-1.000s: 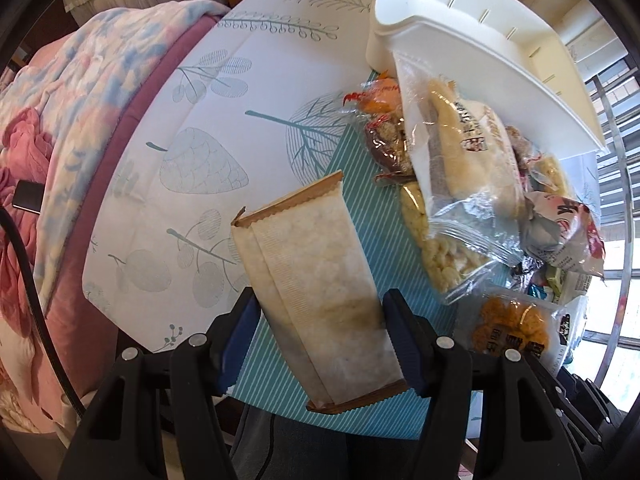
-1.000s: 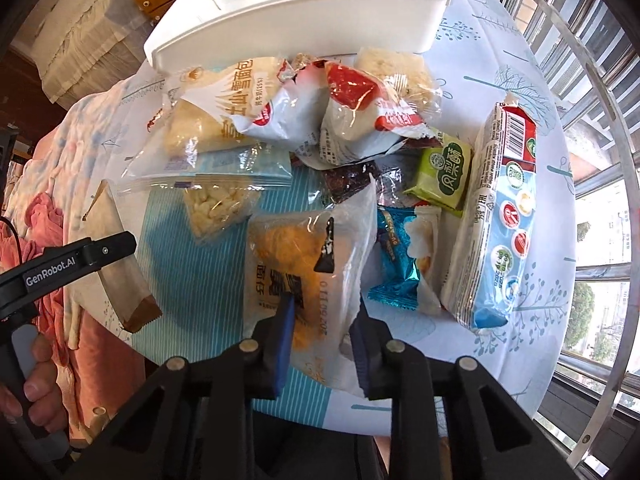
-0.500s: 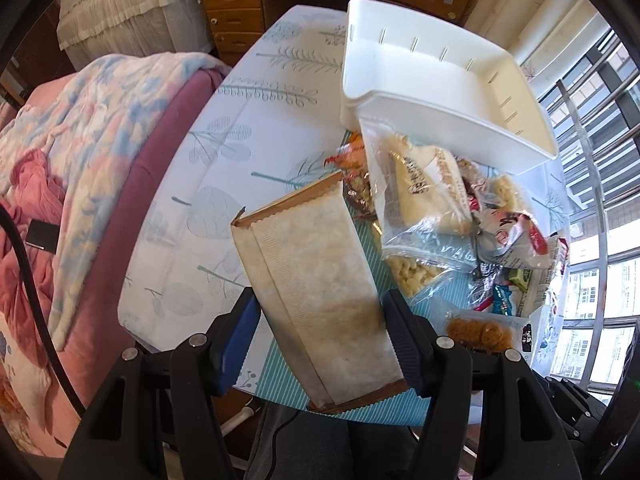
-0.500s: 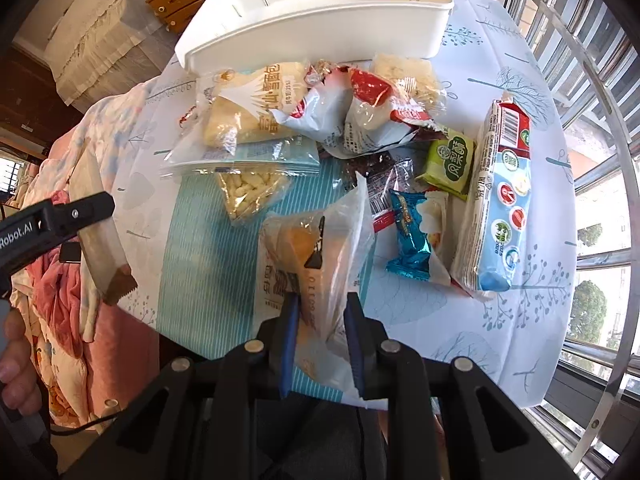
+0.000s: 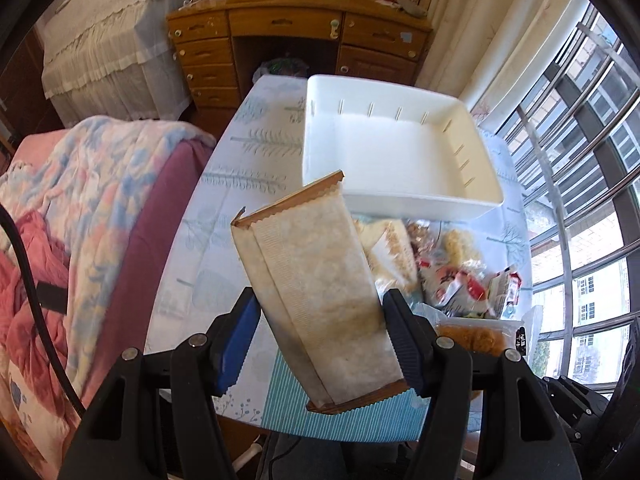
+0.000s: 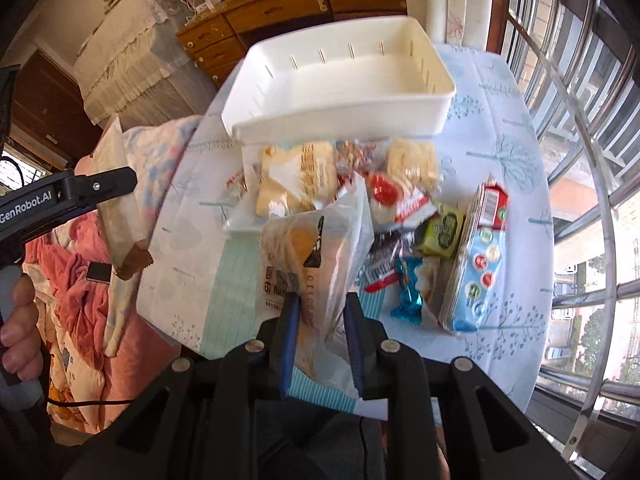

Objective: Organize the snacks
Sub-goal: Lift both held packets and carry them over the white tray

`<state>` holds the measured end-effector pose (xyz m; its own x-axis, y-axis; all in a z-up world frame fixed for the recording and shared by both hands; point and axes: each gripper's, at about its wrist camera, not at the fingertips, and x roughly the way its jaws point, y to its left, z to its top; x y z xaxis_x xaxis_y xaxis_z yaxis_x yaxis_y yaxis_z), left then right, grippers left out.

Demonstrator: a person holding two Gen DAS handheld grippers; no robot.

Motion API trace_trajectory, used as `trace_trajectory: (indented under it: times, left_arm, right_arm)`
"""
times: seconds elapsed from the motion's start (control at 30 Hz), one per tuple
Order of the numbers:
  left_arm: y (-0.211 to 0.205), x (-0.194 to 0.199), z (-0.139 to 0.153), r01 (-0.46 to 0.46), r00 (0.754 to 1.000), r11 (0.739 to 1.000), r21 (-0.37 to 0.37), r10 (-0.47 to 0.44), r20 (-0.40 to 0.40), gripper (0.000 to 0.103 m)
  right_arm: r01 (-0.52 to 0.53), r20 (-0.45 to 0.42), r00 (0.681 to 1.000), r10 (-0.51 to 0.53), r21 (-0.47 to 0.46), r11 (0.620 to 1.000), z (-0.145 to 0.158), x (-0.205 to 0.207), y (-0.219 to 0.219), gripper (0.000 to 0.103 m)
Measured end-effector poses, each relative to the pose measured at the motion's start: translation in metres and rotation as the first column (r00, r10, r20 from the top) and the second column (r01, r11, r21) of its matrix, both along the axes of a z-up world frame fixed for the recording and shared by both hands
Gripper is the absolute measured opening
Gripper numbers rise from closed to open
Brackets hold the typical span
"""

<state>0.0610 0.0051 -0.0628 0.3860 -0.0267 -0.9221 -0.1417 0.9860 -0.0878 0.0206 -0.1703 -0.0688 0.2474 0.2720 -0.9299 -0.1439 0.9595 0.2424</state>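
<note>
Sunlit beside a barred window, the table in a leaf-print cloth carries an empty white plastic bin behind a heap of snack packets. Light, crinkly and soft, a long tan paper-look snack pouch is clamped across its lower half in the left tool, while a clear slippery bag of orange snacks is pinched by its bottom edge in the right tool. Both packets hang above the table's near edge, well short of the bin.

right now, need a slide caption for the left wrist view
Left gripper holds a tan snack packet above the table, empty white bin ahead.
</note>
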Motion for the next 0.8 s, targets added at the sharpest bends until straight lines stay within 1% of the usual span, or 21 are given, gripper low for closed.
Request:
trace_trajectory:
  times: [0.23, 0.43, 0.6, 0.8]
  left_arm:
    - [-0.007, 0.028, 0.034, 0.041, 0.997, 0.999, 0.011, -0.041, 0.069, 0.062]
    - [-0.012, 0.058, 0.058, 0.073, 0.988, 0.997, 0.009, -0.074, 0.136, 0.062]
    - [-0.015, 0.082, 0.063, 0.105, 0.978, 0.994, 0.001, -0.103, 0.182, 0.062]
    - [-0.016, 0.113, 0.058, 0.149, 0.961, 0.989, -0.014, -0.142, 0.239, 0.062]
  right_arm:
    - [0.01, 0.095, 0.995, -0.012, 0.027, 1.0, 0.033, 0.026, 0.002, 0.022]
    - [0.035, 0.156, 0.987, -0.04, 0.037, 0.999, 0.045, 0.055, -0.001, 0.022]
    - [0.059, 0.197, 0.978, -0.067, 0.045, 0.997, 0.051, 0.08, -0.003, 0.022]
    - [0.076, 0.246, 0.966, -0.085, 0.048, 0.996, 0.05, 0.107, -0.003, 0.022]
